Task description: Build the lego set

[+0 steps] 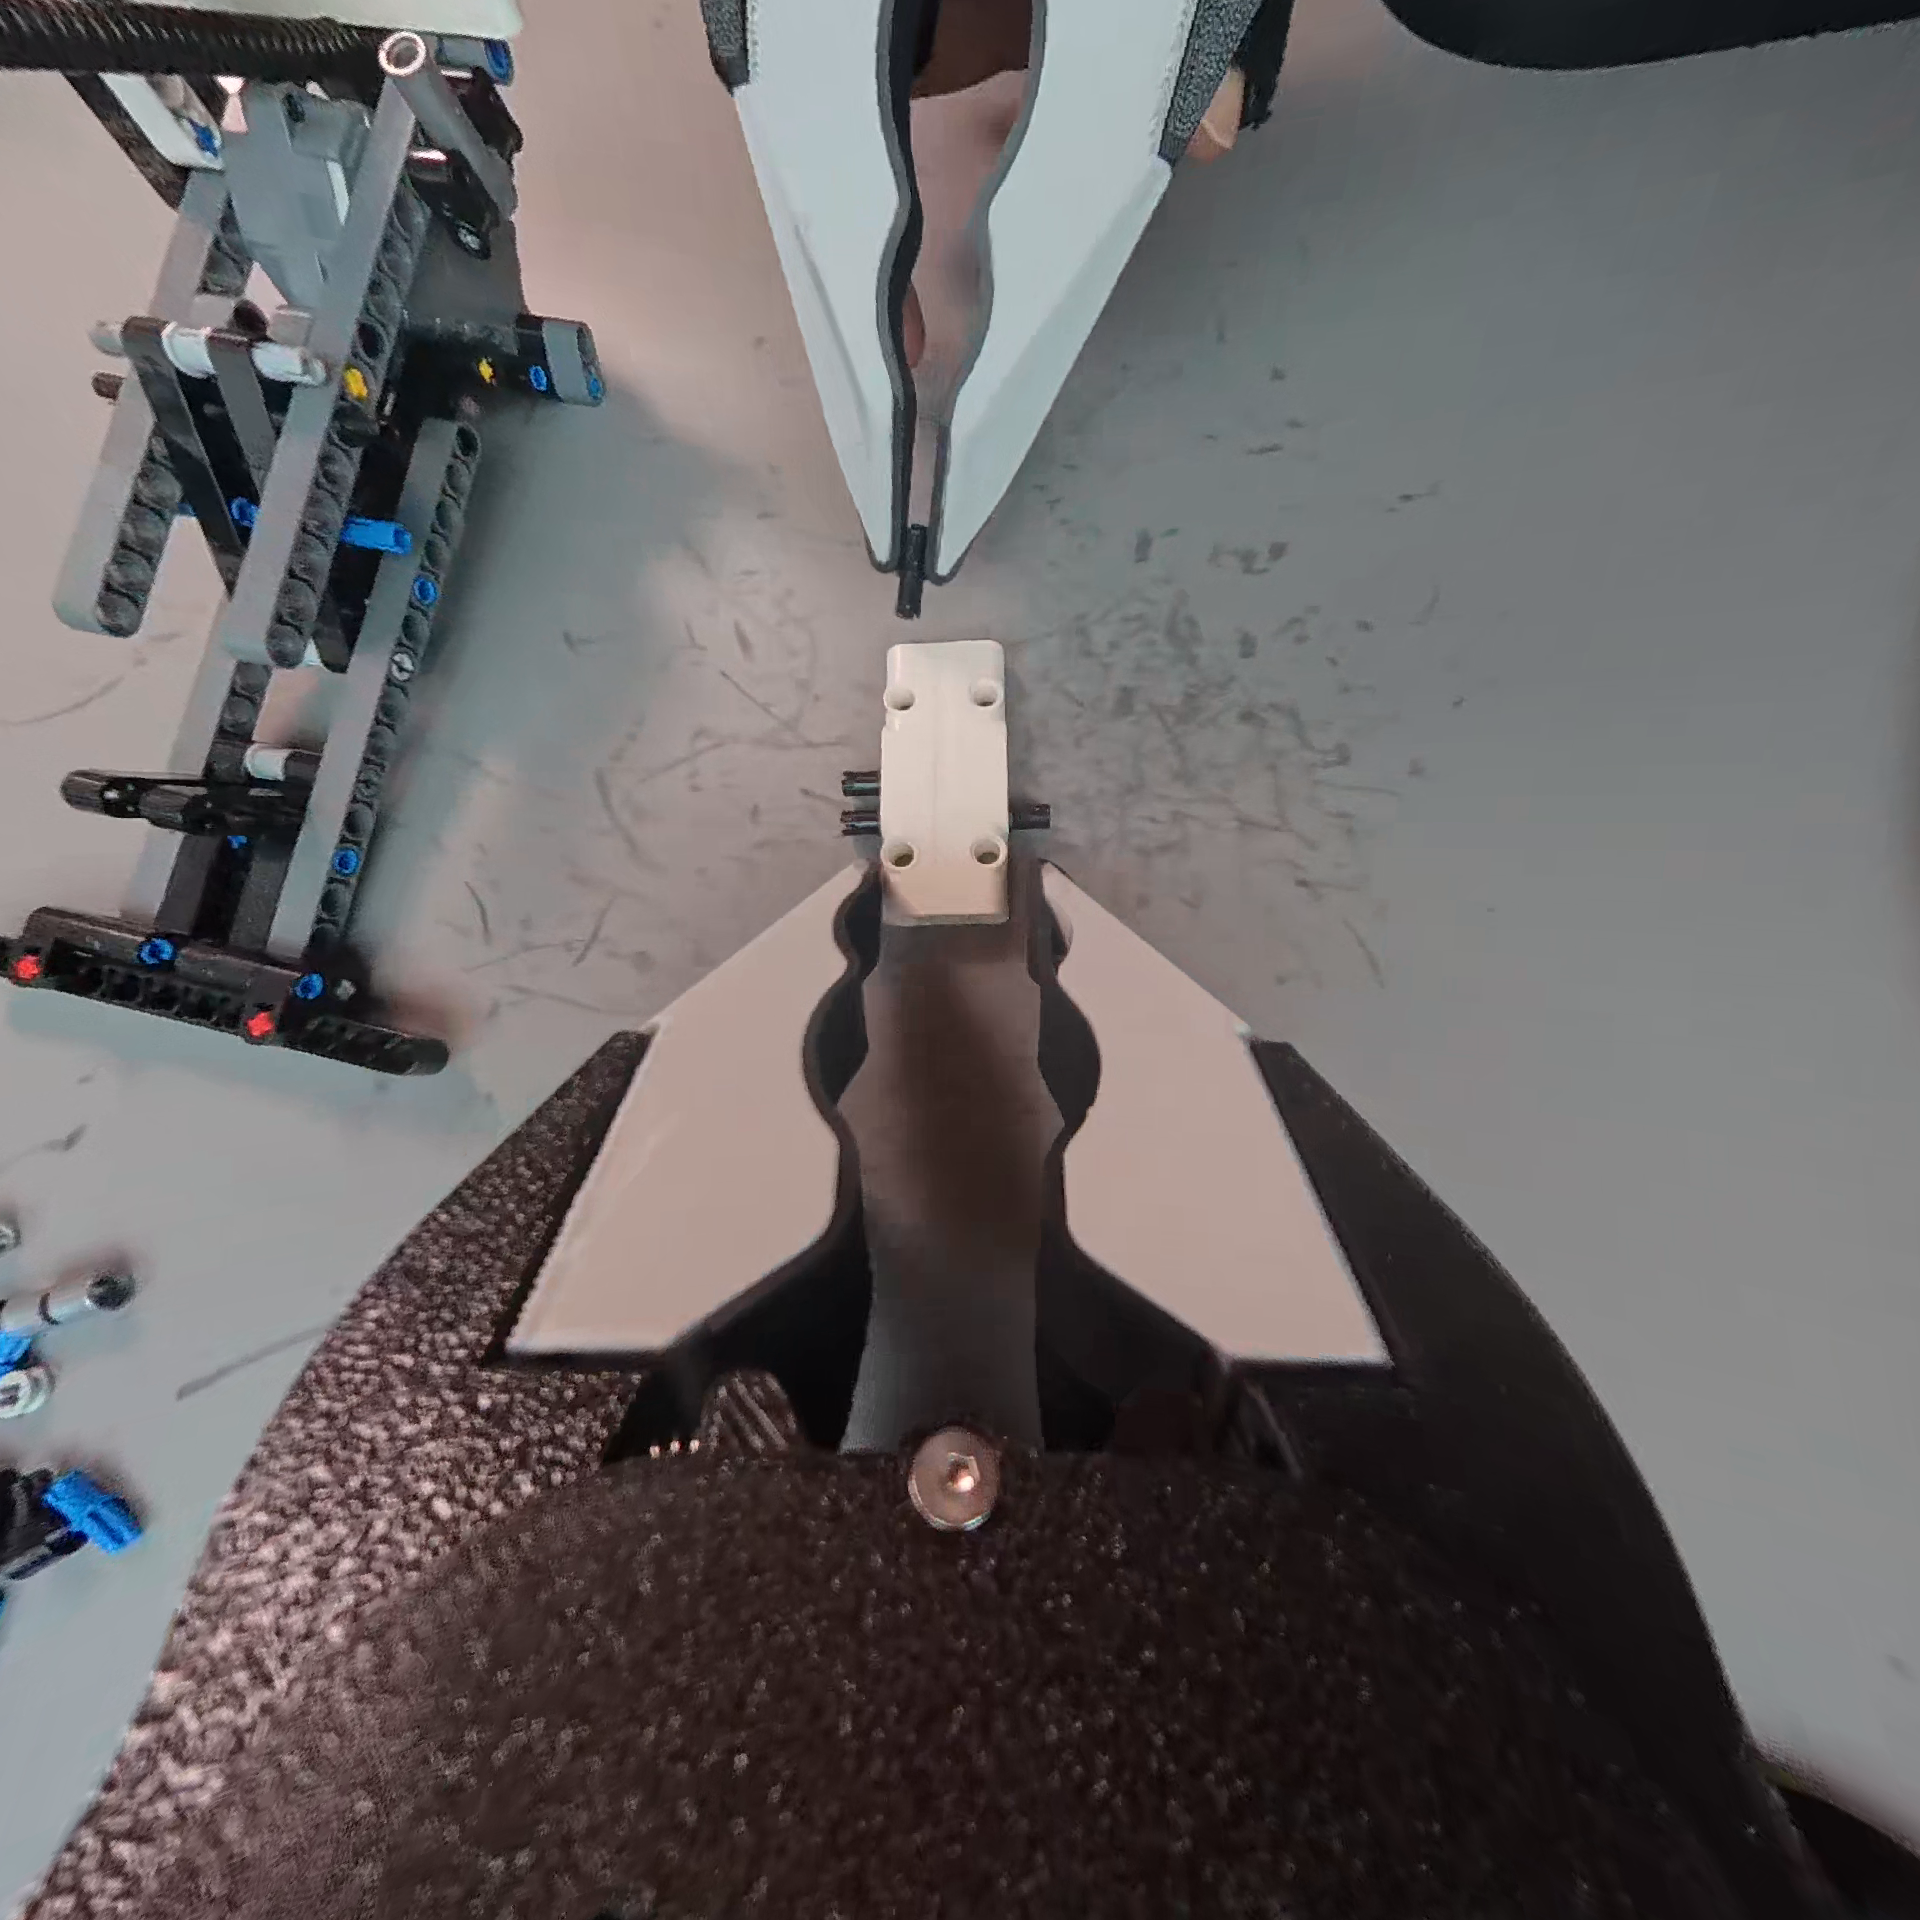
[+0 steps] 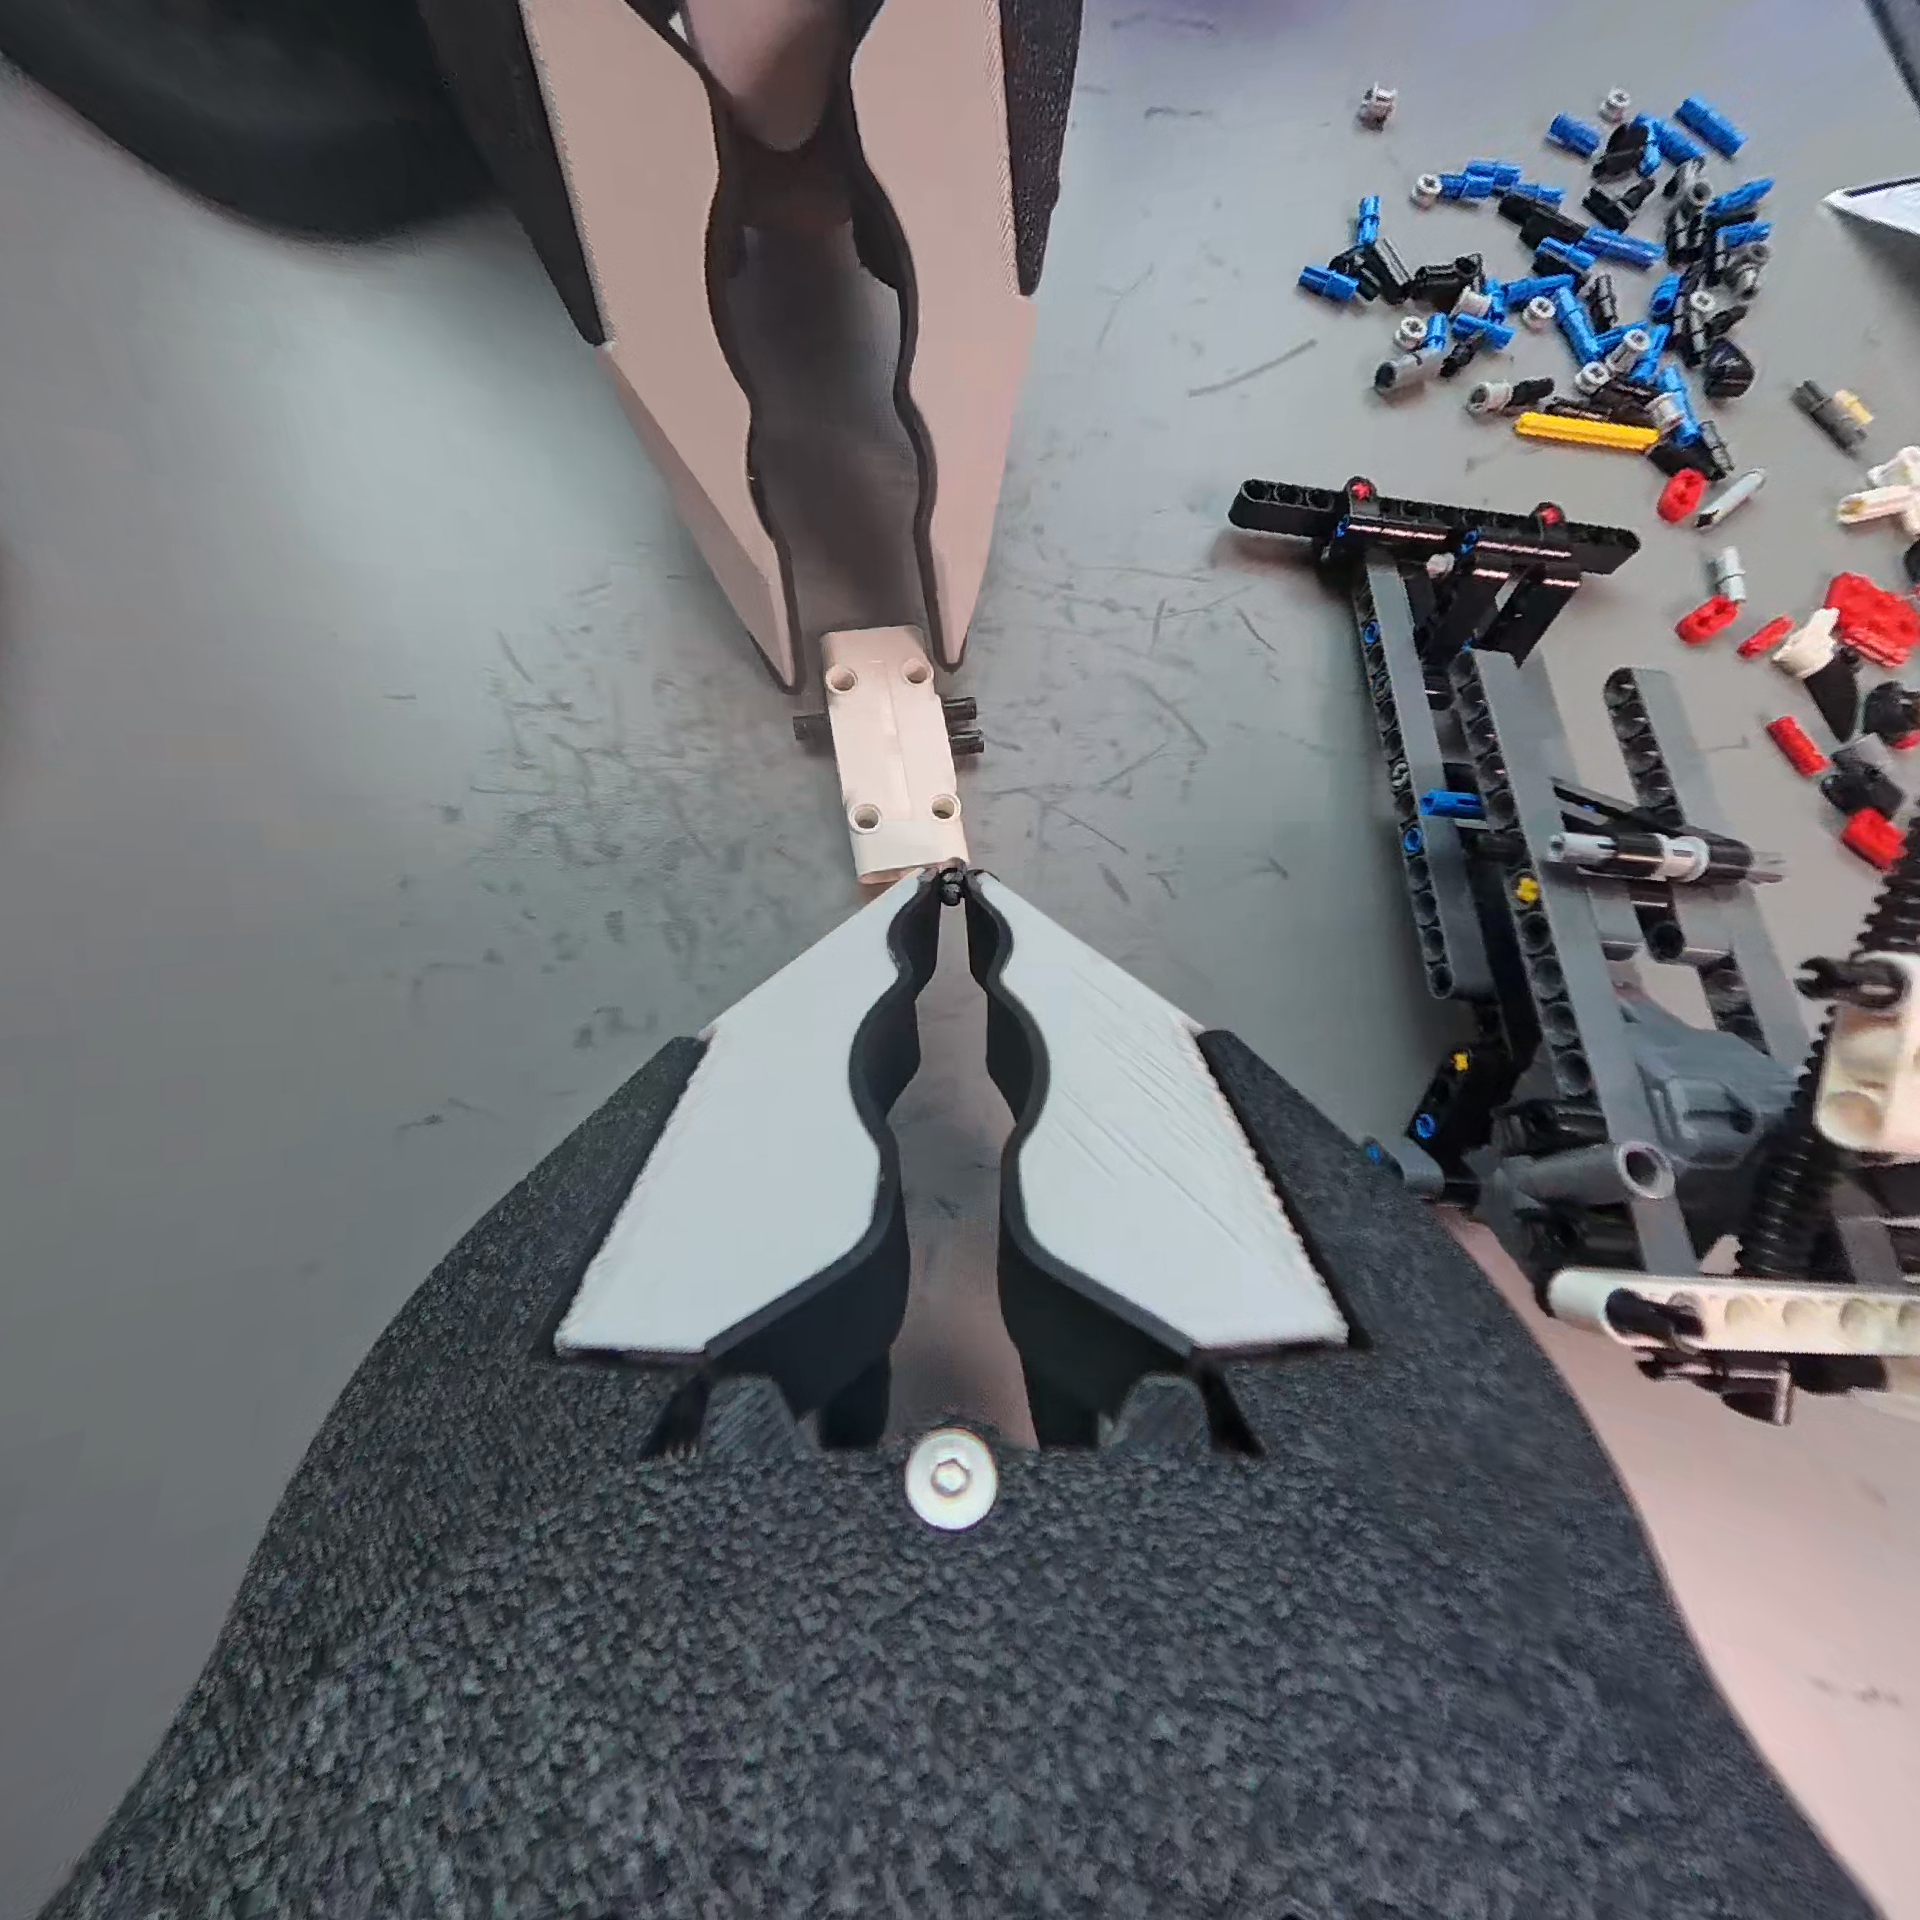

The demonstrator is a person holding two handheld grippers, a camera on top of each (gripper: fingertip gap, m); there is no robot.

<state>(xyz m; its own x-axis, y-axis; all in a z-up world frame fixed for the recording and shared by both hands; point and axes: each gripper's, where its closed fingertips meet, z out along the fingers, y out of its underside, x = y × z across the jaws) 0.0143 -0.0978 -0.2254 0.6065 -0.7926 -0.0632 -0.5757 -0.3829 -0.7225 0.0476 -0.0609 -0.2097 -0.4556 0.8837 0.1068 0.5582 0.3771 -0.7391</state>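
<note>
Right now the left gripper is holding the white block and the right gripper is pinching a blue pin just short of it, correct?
Not quite: the pin is black, not blue, as the left wrist view shows. The rest holds: the left gripper grips the white block, and the right gripper pinches the pin just short of it.

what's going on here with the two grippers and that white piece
A person is building a lego set with two hand-held grippers. The left gripper holds a white block that already has black pins sticking out of its sides. The right gripper is shut on a small black pin, its tip close to the block's free end but not yet inserted. The half-built frame and a pile of loose parts lie to the side on the grey table.
</note>
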